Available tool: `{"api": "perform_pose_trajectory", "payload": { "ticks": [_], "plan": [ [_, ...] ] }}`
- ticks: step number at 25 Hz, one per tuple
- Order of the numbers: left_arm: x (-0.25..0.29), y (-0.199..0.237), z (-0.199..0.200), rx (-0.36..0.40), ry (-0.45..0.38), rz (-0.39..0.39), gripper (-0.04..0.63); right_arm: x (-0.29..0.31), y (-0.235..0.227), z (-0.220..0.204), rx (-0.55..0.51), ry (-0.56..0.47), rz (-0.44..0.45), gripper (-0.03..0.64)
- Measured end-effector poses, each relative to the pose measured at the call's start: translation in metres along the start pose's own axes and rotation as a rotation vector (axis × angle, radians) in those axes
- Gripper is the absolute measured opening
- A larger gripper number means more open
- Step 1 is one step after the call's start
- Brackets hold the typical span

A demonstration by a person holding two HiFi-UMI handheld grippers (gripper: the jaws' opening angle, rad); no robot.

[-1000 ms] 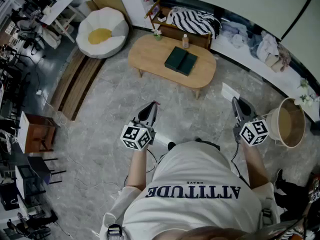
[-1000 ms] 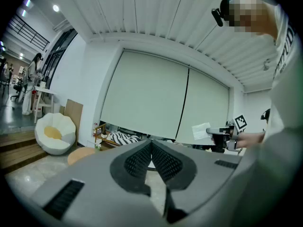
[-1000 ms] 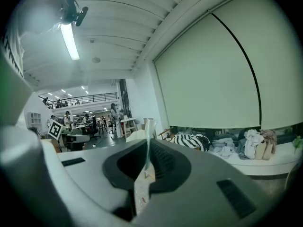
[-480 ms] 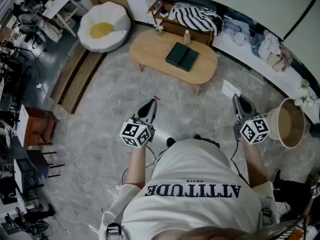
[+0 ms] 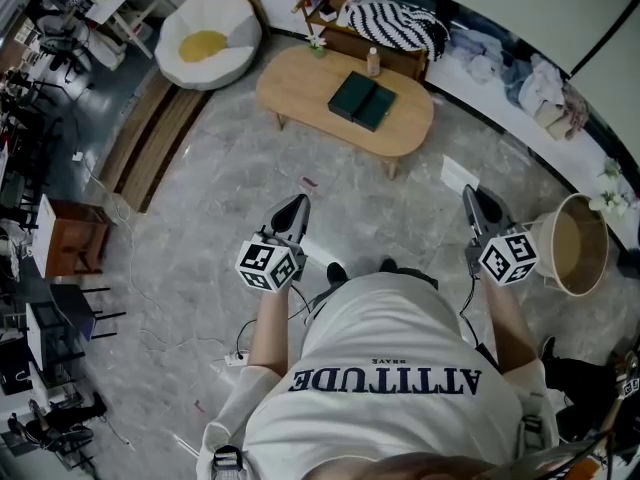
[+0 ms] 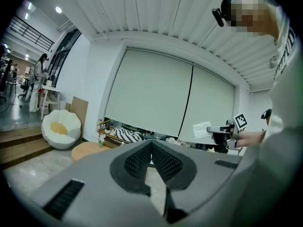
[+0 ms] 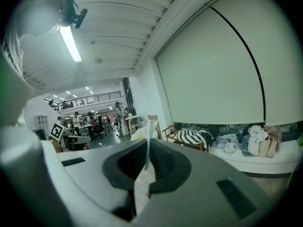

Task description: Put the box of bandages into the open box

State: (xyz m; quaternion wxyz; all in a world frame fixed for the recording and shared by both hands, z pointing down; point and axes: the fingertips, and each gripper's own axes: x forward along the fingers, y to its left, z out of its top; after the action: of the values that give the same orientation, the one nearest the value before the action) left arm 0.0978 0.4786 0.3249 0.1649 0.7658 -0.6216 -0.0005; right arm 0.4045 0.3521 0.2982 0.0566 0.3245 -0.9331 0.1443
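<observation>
Right tool (image 5: 472, 200), mid-right of the head view: jaws almost together, pinching the thin white box of bandages (image 5: 457, 176) by one edge. The flat pack sticks out ahead of the tips, toward the top of the frame. In the right gripper view it shows edge-on, a pale sliver between the pads. An edge pinch leaves most of the pack free, likely so you can lower it in without the tool fouling the walls.

Left tool (image 5: 296, 204), centre-left: jaws closed against each other with nothing between them. The left gripper view shows the pads meeting and only floor beyond. It looks idle, just carried alongside.

You hold both tools roughly level in front of your chest, over the grey marble floor. That reads as a carry posture, not a placing one.

Open box (image 5: 362, 101): dark green, looks like two halves side by side, lying on the oval wooden counter (image 5: 300, 96) at upper middle of the head view. A small bottle (image 5: 373, 62) stands near its far side. The open box is well apart from the pack, with bare floor between.

Judgement: pick done, carry in hand, placing not begun. You need to close on the counter, bring the pack over the green box, then let go.

Risk: with such a thin edge grip the pack could swing or slip. Come in from the near side to stay off the bottle.

White beanbag (image 5: 205, 43) at upper left and round bin (image 5: 578, 243) at the right edge are not involved.
</observation>
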Motion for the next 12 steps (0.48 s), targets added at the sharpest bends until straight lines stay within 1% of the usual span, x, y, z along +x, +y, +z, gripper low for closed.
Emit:
{"api": "perform_pose_trajectory", "payload": {
  "ticks": [6,12],
  "plan": [
    [0.008,-0.027,-0.01,-0.01,0.013,0.026,0.021,-0.013,-0.022,-0.01,0.014,0.043,0.029,0.029],
    [0.016,-0.052,-0.021,-0.014,0.022,0.045,0.021,-0.021,-0.042,-0.014,0.015,0.059,0.062,0.029]
  ]
}}
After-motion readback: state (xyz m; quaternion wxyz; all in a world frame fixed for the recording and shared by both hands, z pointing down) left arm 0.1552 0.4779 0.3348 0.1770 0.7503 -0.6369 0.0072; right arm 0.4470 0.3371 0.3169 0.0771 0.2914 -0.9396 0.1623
